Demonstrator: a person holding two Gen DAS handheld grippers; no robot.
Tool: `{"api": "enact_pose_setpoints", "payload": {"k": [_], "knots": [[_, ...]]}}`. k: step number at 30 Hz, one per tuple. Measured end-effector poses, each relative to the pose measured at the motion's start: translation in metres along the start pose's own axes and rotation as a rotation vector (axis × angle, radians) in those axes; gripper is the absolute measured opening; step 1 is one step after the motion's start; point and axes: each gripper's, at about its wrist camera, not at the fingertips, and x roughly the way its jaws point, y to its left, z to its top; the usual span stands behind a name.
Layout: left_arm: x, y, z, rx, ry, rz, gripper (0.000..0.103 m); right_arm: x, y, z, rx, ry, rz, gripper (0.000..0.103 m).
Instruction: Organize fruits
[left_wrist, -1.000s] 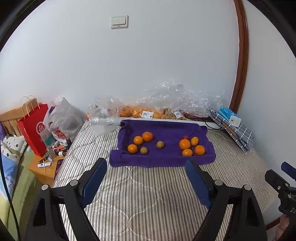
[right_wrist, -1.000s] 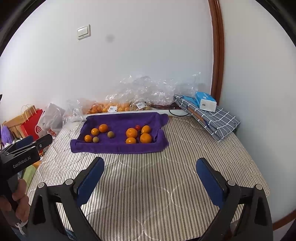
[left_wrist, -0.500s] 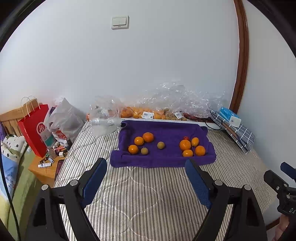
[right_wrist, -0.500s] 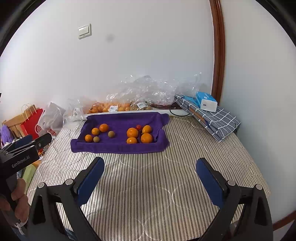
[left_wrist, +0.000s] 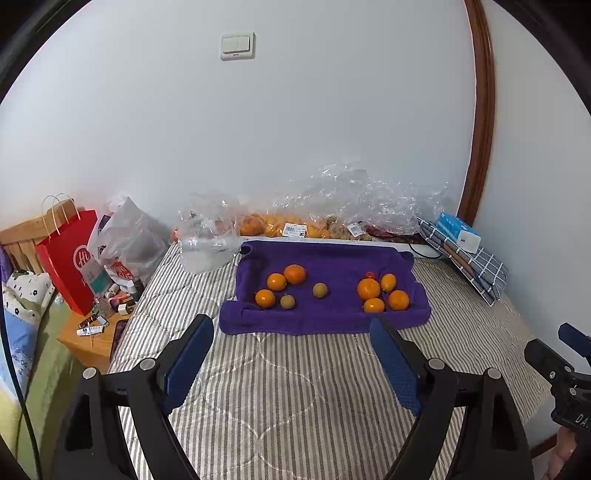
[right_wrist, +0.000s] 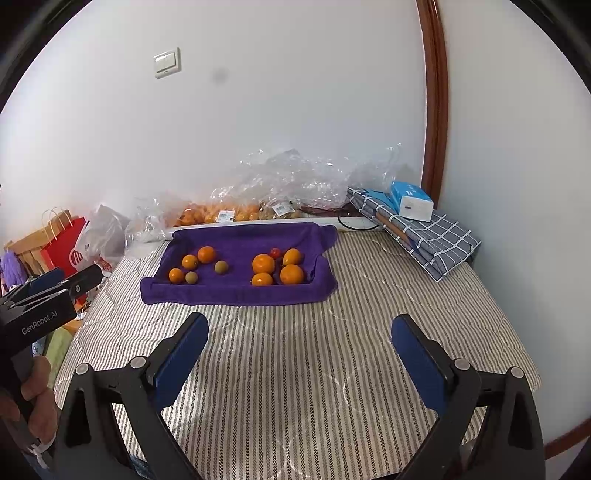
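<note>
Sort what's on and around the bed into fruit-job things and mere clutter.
Job: purple towel; orange fruits; greenish-brown fruits; small red fruit; left gripper and right gripper, both open.

Clutter: red paper bag; plaid cloth; tissue box; plastic bags; light switch.

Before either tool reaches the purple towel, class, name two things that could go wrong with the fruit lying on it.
1. The fruit sits loose on a soft towel; pressing nearby could dip the bedding and set the oranges rolling together or off the edge.
2. The small red fruit is wedged behind the oranges, touching them; the open right tool might knock its neighbours while reaching for it.
</note>
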Motion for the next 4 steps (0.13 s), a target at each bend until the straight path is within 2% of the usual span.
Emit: {"api": "enact_pose_setpoints", "payload": {"k": [4], "knots": [[0.0008,0.0019,0.0005,-0.006,0.006,-0.001,0.086,0.0004,0.0002,-0.0004,0.000,0.004,-0.002,0.098]]}}
